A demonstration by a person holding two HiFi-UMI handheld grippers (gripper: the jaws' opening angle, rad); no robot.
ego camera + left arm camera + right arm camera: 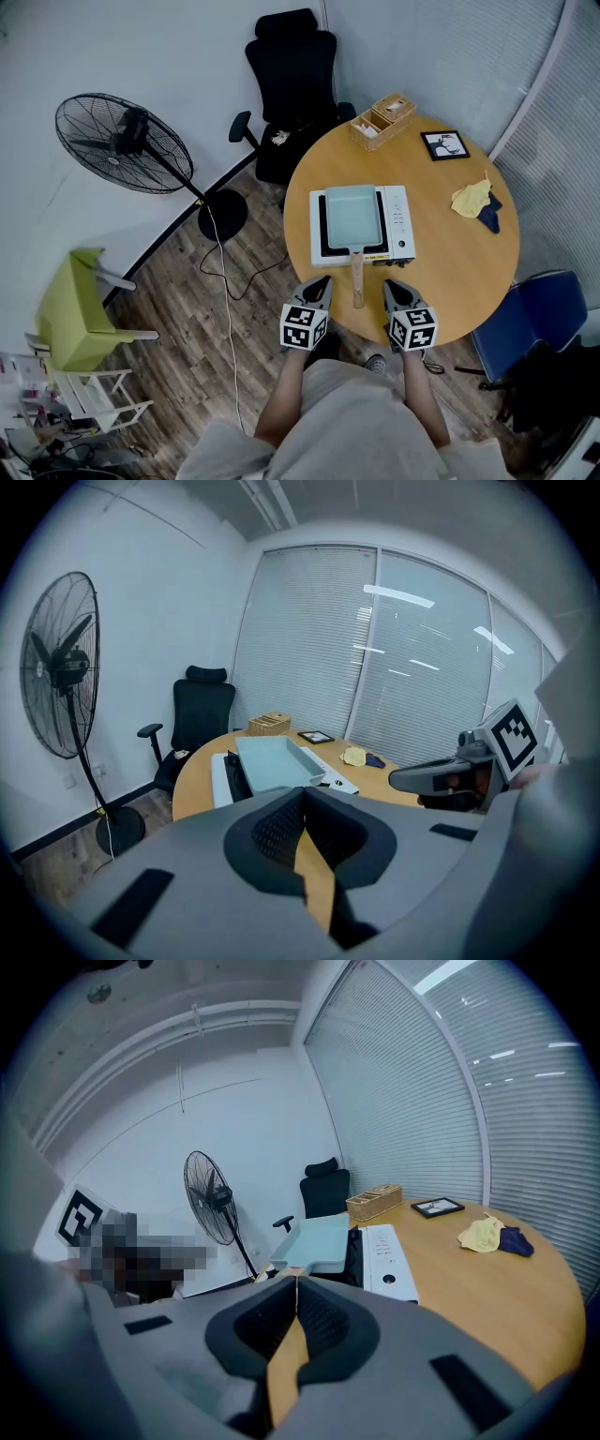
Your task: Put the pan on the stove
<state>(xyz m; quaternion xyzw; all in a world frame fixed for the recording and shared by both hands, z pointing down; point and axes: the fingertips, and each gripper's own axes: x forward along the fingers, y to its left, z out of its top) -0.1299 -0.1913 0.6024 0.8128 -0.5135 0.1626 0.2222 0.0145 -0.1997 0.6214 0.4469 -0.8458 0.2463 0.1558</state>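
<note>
1. Since the pan (352, 216) is already sitting flat on the stove (401, 225), the placing is being judged as done. What is being called for now is only a check that the pan is lying square over the burner area and is not rocking.
2. The pan is being shown as a shallow, rectangular, pale blue-green vessel with raised walls and an empty inside. Its wooden handle (357, 278) is being carried past the stove's front edge toward the person, over the table (450, 272).
3. That overhanging handle is being judged the part most likely to be knocked, so any withdrawal is best being made straight back from it, not across it.
4. The left gripper (323, 280) is being held with its jaws pressed together on nothing, just left of the handle's end and apart from it.
5. The right gripper (390, 283) is likewise being held closed and empty, just right of the handle's end, with no contact being visible.
6. Farther out on the round table, a small wooden box (382, 120), a framed picture (444, 144) and a yellow cloth (472, 198) are being shown well apart from the stove. A black office chair (292, 84) and a standing fan (122, 142) are being seen beyond the table.
</note>
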